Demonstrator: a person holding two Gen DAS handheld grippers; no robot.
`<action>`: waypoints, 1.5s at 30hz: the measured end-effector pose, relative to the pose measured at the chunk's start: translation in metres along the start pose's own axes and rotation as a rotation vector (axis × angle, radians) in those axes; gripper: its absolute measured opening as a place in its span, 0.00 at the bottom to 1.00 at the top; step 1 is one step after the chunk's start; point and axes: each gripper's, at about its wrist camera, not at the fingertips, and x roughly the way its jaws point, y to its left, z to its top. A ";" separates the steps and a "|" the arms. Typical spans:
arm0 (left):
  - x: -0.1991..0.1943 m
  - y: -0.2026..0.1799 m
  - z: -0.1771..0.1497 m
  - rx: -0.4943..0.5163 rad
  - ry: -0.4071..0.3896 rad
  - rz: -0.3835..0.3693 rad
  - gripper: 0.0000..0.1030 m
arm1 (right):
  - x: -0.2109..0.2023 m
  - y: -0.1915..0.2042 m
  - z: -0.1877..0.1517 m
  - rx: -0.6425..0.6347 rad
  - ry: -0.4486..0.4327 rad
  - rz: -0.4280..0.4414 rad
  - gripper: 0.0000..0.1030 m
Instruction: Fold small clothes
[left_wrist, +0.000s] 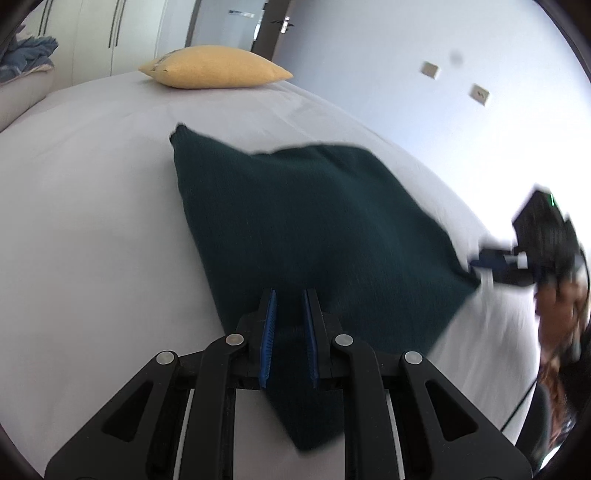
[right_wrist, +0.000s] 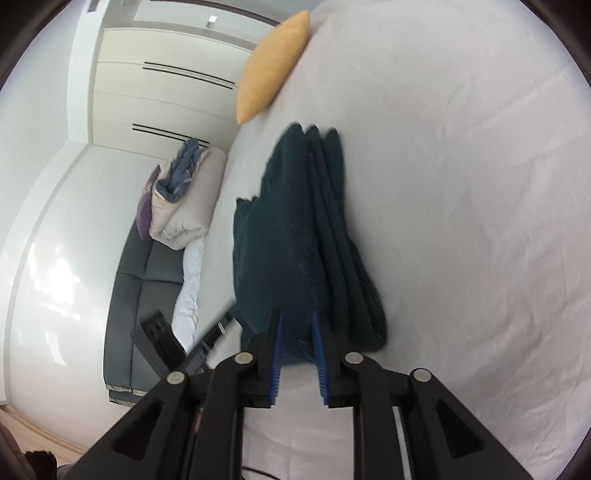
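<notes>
A dark green knitted garment (left_wrist: 314, 221) lies spread on the white bed (left_wrist: 92, 221). My left gripper (left_wrist: 289, 295) is shut on its near edge, and a corner of the cloth hangs down behind the blue pads. My right gripper (left_wrist: 474, 267) is at the garment's right corner, blurred, with a person's hand (left_wrist: 557, 317) behind it. In the right wrist view the garment (right_wrist: 288, 240) shows several stacked folds. My right gripper (right_wrist: 298, 315) stands open, its pads apart with the cloth's edge between them.
A yellow pillow (left_wrist: 214, 68) rests at the far end of the bed (right_wrist: 461, 221). Beside the bed stands a dark sofa (right_wrist: 147, 280) with a pile of bedding (right_wrist: 184, 206). Wardrobe doors (right_wrist: 166, 92) line the wall behind it.
</notes>
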 end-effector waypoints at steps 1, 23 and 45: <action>0.001 -0.002 -0.006 0.009 0.020 -0.011 0.14 | -0.001 0.002 0.003 -0.008 -0.014 -0.009 0.41; 0.041 0.063 0.051 -0.365 0.136 -0.116 0.85 | 0.088 0.029 0.073 -0.190 0.089 -0.382 0.68; -0.016 0.020 0.071 -0.212 0.183 0.054 0.36 | 0.081 0.121 0.019 -0.440 0.064 -0.540 0.24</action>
